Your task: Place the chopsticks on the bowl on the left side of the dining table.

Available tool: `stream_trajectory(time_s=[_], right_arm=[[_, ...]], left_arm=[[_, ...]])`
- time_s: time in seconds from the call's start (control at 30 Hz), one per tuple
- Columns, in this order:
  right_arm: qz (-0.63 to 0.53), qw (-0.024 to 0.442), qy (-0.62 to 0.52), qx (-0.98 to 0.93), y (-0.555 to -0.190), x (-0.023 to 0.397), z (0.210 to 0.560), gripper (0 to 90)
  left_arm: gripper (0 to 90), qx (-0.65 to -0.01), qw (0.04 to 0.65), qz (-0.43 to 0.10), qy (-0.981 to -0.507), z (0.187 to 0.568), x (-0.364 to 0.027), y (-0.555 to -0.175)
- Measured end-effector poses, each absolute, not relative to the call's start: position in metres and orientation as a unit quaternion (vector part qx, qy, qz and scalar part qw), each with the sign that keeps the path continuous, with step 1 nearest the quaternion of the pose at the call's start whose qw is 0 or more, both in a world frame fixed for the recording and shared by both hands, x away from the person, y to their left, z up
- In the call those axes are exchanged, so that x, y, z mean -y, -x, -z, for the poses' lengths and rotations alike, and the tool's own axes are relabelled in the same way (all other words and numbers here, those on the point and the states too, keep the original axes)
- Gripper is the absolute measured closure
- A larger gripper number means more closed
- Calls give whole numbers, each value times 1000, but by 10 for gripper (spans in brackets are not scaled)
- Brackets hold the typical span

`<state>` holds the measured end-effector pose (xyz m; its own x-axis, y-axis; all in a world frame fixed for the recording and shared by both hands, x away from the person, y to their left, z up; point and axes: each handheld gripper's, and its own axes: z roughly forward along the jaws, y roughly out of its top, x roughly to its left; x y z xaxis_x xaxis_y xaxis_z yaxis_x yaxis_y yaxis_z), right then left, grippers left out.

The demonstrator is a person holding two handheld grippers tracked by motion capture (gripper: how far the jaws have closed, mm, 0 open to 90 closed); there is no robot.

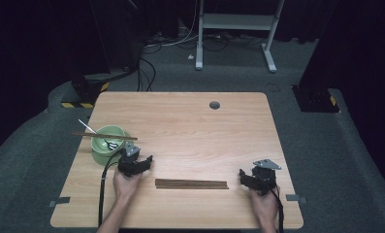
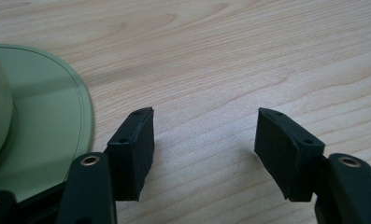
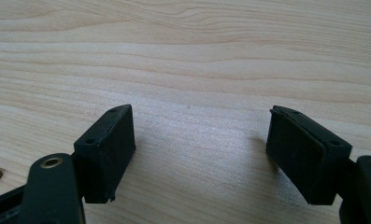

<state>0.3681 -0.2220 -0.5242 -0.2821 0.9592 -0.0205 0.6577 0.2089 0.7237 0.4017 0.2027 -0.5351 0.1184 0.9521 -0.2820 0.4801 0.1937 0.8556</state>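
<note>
High view: we see a green bowl (image 1: 106, 143) (a fork (image 1: 99, 135) inside, one chopstick (image 1: 104, 136) across its rim) beside the left gripper (image 1: 136, 162); both it and the right gripper (image 1: 254, 180) are released, flanking the chopsticks (image 1: 191, 184).

Wooden table (image 1: 190, 126), green bowl (image 1: 103, 145), brown chopsticks (image 1: 191, 184)

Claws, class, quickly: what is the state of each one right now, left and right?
Left claw: open, holding nothing, beside the green bowl.
Right claw: open, holding nothing, over bare table.
</note>
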Motion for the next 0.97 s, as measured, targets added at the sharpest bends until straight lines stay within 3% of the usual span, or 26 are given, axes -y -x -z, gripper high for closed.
stream_trajectory(time_s=[0.47,0.97], right_arm=[[-310,242,-549,-737,-368,222,524,232],[-310,242,-549,-737,-368,222,524,231]], left_arm=[[323,-624,453,-260,-581,537,-201,-402],[321,-625,453,-260,-580,537,-201,-402]])
